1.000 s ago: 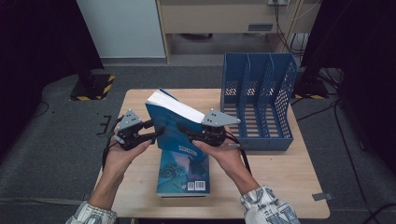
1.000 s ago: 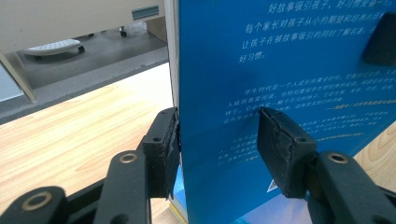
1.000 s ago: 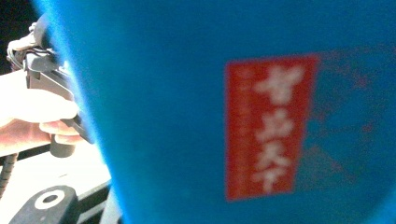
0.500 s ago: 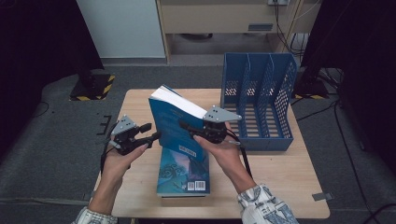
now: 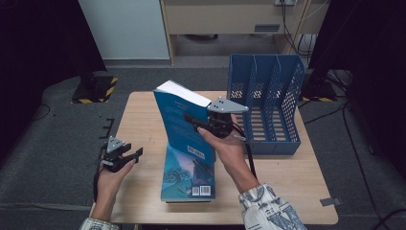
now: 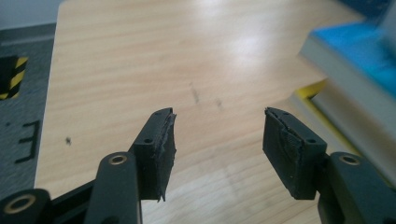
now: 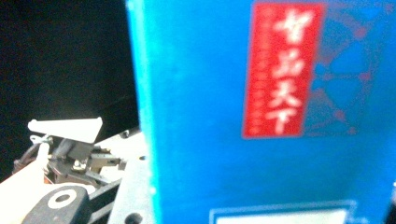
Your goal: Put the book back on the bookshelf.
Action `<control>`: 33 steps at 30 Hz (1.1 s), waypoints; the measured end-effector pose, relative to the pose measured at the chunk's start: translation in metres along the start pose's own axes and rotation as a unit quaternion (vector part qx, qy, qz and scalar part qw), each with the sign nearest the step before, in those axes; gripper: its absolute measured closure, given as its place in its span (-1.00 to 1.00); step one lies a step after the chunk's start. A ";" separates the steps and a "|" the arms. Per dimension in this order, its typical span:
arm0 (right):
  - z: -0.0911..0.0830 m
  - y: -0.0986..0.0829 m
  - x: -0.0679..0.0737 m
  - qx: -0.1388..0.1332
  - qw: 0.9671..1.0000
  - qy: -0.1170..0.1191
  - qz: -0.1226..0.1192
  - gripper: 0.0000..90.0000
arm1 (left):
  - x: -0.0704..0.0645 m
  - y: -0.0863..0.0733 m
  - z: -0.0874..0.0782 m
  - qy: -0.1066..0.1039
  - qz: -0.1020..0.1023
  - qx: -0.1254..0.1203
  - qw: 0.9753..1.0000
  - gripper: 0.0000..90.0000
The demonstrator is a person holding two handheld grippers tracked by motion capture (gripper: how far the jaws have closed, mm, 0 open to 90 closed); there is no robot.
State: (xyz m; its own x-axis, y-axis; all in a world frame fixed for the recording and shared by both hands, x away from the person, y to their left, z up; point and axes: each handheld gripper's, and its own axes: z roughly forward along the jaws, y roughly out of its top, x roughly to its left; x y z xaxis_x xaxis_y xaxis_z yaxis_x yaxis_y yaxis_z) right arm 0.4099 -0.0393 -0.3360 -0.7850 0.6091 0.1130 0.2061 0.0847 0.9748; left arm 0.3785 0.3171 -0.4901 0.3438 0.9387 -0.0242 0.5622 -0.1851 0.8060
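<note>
My right gripper (image 5: 195,122) is shut on a thick blue book (image 5: 184,122) and holds it upright and tilted above the wooden table (image 5: 143,115). In the right gripper view the book's blue cover (image 7: 210,116) with a red label (image 7: 282,70) is very close. A second blue book (image 5: 189,175) lies flat on the table below it, and its edge (image 6: 345,79) is blurred at the right of the left gripper view. My left gripper (image 5: 130,155) (image 6: 219,140) is open with nothing between its fingers, at the table's left edge, apart from both books.
A blue slotted file rack (image 5: 268,103) stands at the table's back right, just right of the held book. Bare wood lies ahead of my left gripper (image 7: 70,149). Beyond the table's left edge are grey floor and a yellow-black striped marking (image 6: 11,77).
My left gripper has come off the book and drawn back left to the table's edge. The right gripper now holds the book alone, raised more upright.
</note>
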 end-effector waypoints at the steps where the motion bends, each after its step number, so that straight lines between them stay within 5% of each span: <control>1: -0.002 0.002 -0.002 0.000 1.000 -0.003 0.006 0.36 | 0.001 -0.001 0.001 -0.002 -0.004 0.003 1.000 -0.04; 6: -0.009 0.005 -0.012 -0.011 0.999 -0.007 0.041 0.36 | 0.006 -0.006 0.008 -0.002 -0.014 0.016 1.000 -0.07; 18: -0.037 0.016 -0.020 -0.026 0.997 -0.029 0.063 0.36 | 0.013 -0.014 0.017 0.009 -0.025 0.041 0.999 -0.33; 33: -0.073 0.020 -0.035 -0.029 0.995 -0.072 0.060 0.36 | 0.014 -0.016 0.020 0.008 -0.030 0.053 0.998 -0.53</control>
State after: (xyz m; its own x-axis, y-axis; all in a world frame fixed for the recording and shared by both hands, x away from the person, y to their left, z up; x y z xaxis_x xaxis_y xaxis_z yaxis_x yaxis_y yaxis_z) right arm 0.3988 -0.1159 -0.3061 -0.6642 0.7188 0.2056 0.2563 -0.0394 0.9658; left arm 0.3897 0.3272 -0.5151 0.2948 0.9536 -0.0609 0.6584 -0.1565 0.7362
